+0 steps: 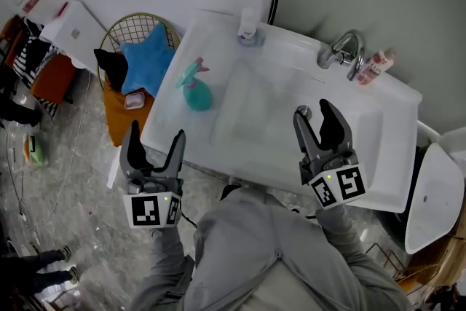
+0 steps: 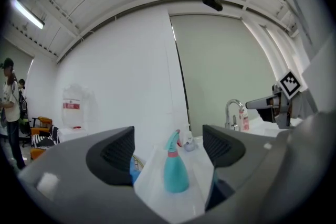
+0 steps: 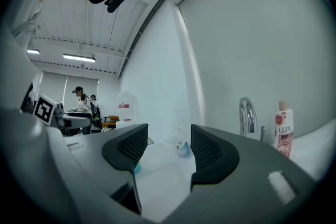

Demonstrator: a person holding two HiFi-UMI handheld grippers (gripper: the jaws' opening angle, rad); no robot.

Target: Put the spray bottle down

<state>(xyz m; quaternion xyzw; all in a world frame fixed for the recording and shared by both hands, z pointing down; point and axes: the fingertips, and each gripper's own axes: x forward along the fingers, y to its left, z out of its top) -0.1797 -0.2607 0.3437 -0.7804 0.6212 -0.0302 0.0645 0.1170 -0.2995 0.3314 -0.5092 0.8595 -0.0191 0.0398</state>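
Bottle first: in the head view the teal spray bottle (image 1: 195, 89) stands upright on the left ledge of the sink (image 1: 393, 156), apparently set down already. The left gripper (image 1: 154, 140) hangs clear at its six o'clock, and the right gripper (image 1: 317, 119) is over the basin's near rim. The left gripper view shows its jaws spread wide and grasping nothing, with the bottle at twelve o'clock beyond them, untouched and standing on its own. In the right gripper view the jaws are likewise parted and empty, probably idle because one gripper suffices, with the faucet (image 3: 245, 115) at three o'clock.
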